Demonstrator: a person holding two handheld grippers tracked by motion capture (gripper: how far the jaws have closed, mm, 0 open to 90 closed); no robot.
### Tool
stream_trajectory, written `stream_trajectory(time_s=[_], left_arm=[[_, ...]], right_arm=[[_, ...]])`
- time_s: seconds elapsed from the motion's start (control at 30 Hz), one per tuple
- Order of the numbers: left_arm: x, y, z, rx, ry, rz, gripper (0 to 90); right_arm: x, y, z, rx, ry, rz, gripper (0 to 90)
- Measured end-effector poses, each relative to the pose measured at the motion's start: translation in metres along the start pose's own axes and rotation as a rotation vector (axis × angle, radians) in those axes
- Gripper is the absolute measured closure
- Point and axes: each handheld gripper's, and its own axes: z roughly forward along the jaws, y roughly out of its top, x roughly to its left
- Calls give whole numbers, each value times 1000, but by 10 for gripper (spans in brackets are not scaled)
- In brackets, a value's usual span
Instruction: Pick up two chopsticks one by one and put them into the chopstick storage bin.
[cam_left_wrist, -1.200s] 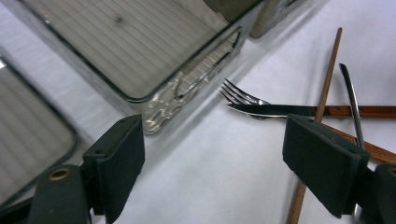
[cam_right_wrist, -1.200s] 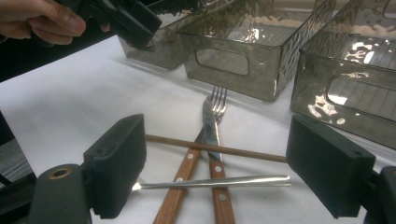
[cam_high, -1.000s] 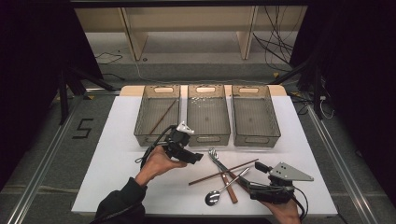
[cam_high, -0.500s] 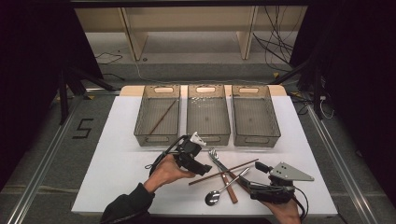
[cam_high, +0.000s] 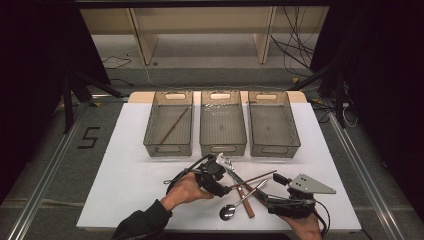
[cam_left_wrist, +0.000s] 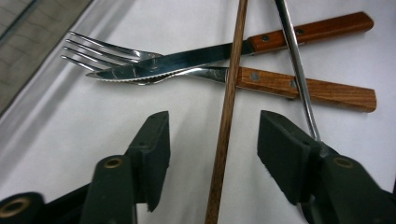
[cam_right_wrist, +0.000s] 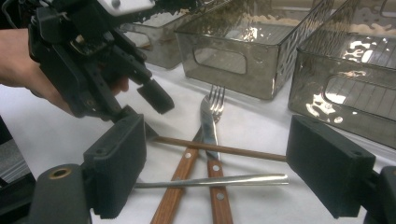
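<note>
A brown chopstick (cam_left_wrist: 227, 112) lies across a wooden-handled knife (cam_left_wrist: 177, 60) and fork (cam_left_wrist: 107, 49) on the white table. My left gripper (cam_left_wrist: 212, 154) straddles it. Its jaws have just been closing, and a gap remains on both sides of the stick. From above, the left gripper (cam_high: 229, 175) sits at the left end of the chopstick (cam_high: 260, 176). A steel spoon (cam_high: 227, 211) lies beside them. My right gripper (cam_high: 272, 192) rests low at the front right, open and wide, facing the chopstick (cam_right_wrist: 219, 148) and the left gripper (cam_right_wrist: 144, 105).
Three clear grey bins stand in a row behind the cutlery: the left bin (cam_high: 150, 131) holds one chopstick (cam_high: 174, 125), the middle bin (cam_high: 204, 125) and right bin (cam_high: 295, 131) look bare. The spoon handle (cam_right_wrist: 215, 181) crosses the wooden handles.
My left gripper has moved right and down onto the cutlery pile, and its jaws have narrowed around the chopstick. The right gripper has kept still.
</note>
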Motion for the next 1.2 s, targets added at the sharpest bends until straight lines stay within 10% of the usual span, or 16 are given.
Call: stream_trajectory(time_s=[1.2], left_arm=[[-8, 1, 9, 20, -1, 107, 844]], right_arm=[[0, 0, 0, 1, 2, 0, 210]])
